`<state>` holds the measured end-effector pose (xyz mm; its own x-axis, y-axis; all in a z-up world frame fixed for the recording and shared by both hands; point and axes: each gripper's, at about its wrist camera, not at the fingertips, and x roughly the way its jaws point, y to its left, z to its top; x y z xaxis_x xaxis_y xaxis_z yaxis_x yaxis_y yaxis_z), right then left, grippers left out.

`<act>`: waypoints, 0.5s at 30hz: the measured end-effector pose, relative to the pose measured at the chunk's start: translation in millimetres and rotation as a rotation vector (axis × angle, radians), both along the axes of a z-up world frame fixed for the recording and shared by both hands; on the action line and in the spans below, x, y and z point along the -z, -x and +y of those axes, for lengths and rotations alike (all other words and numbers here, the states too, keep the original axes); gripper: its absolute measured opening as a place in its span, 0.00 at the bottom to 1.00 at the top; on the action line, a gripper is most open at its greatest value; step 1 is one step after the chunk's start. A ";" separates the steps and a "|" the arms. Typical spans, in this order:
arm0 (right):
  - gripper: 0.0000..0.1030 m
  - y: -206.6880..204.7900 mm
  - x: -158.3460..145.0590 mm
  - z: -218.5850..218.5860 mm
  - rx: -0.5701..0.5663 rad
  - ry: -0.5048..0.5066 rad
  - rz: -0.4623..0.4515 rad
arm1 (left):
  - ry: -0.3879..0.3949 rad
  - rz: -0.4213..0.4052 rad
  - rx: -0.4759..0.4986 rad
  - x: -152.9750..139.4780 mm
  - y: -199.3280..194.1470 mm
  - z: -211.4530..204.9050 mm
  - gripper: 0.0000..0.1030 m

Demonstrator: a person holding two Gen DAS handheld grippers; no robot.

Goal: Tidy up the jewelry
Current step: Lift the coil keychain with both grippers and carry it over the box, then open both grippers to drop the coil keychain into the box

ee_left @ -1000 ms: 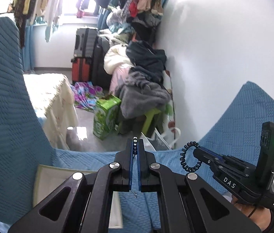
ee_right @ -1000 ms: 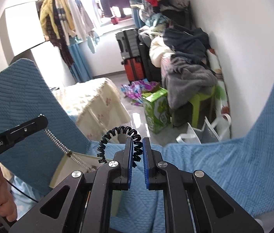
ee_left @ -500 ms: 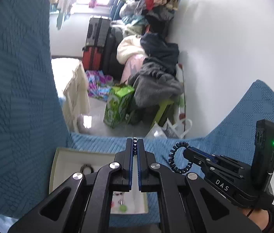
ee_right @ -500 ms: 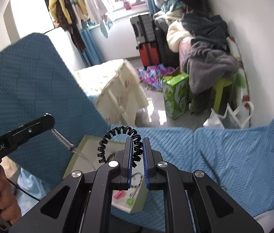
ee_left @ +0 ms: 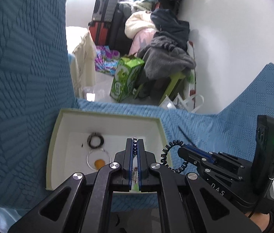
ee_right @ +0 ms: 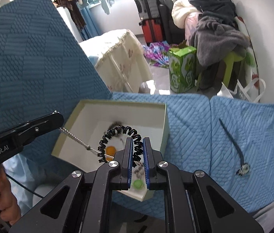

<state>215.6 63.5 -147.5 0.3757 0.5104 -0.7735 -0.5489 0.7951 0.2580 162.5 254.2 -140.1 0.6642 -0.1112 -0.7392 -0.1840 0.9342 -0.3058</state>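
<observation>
An open pale green box (ee_left: 107, 114) (ee_right: 162, 106) with a white inside lies on the blue quilted cover. In it are a dark ring (ee_left: 95, 140), a clear round piece with an orange bead (ee_left: 98, 159) (ee_right: 109, 150) and a green piece (ee_right: 138, 183). My left gripper (ee_left: 135, 141) (ee_right: 57, 118) hangs over the box, shut on a silver bead chain (ee_left: 135, 149) (ee_right: 74, 137) that trails down into it. Over the box's near right part, my right gripper (ee_right: 137, 141) (ee_left: 185, 151) is shut on a black coiled bracelet (ee_right: 117, 134) (ee_left: 168, 155).
A dark cord with a small pendant (ee_right: 232, 139) lies on the blue cover (ee_right: 195, 136) right of the box. The cover's raised back (ee_left: 20, 77) stands at the left. Beyond the edge are a green carton (ee_left: 125, 77), suitcases (ee_left: 106, 19), piled clothes and a white wall.
Both grippers have come down and tilted towards the box, which now fills the lower middle of both views. Chain and coiled bracelet stay held.
</observation>
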 end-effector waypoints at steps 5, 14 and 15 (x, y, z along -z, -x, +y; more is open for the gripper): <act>0.08 4.9 17.1 -3.9 0.003 0.020 0.036 | 0.022 0.054 0.006 26.5 2.9 -4.0 0.01; 0.21 1.7 0.0 -10.6 -0.012 -0.033 0.033 | 0.013 0.029 0.006 6.9 2.4 -9.6 0.03; 0.26 0.8 -3.2 -12.1 -0.010 -0.041 0.030 | 0.010 0.031 -0.002 3.2 2.5 -8.6 0.04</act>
<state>214.8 51.3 -144.3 0.3471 0.5457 -0.7628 -0.5484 0.7778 0.3069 159.9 245.6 -143.3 0.6416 -0.1171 -0.7580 -0.1955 0.9307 -0.3092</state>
